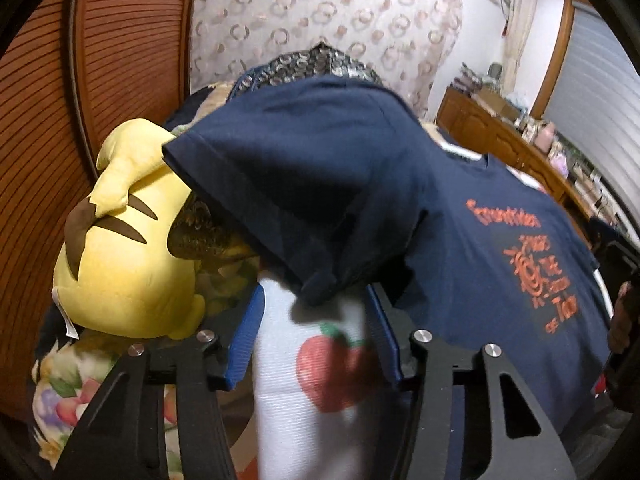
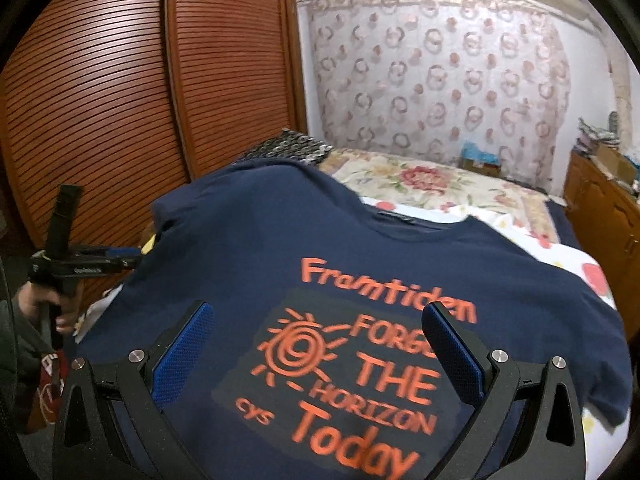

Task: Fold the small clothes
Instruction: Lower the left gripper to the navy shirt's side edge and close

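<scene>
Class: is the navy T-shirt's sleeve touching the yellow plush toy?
Touching. The left wrist view shows the sleeve draped over the yellow plush toy, no gap.

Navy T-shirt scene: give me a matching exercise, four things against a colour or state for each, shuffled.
Things:
1. navy T-shirt
2. plush toy
3. right gripper
4. wardrobe doors

Colour or state:
A. yellow with brown stripes
B. reddish-brown, slatted
C. orange lettering, spread front-up on the bed
D. open above the print, nothing between its fingers

Pairs: 1-C, 2-A, 3-D, 4-B
</scene>
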`<act>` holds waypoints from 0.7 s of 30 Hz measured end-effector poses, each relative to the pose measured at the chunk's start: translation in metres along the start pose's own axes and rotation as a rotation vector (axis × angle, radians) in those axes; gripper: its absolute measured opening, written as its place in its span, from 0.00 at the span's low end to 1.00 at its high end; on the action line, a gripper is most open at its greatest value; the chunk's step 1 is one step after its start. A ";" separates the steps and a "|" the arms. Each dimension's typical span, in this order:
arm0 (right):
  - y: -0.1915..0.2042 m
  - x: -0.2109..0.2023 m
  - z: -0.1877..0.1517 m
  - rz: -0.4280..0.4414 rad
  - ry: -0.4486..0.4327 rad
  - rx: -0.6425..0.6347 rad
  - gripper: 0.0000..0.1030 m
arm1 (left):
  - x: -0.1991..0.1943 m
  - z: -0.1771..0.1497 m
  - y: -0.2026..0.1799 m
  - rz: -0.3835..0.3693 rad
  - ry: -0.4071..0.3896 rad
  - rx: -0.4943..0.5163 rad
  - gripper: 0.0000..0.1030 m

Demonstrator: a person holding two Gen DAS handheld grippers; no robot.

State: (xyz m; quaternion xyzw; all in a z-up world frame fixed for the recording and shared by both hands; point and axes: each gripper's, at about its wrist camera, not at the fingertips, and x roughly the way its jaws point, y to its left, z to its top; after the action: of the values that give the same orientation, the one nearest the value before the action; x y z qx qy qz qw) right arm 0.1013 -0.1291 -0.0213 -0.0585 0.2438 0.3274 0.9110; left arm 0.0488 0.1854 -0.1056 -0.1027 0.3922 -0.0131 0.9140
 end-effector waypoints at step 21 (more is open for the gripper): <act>-0.004 -0.008 -0.004 0.004 0.006 0.018 1.00 | -0.045 0.039 -0.015 0.117 -0.221 0.097 0.06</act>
State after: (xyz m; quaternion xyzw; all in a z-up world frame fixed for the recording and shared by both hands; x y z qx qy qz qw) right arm 0.0971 -0.1377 -0.0210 -0.0506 0.2495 0.3268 0.9102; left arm 0.0466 0.1821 -0.0445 -0.0362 0.2935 0.0325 0.9547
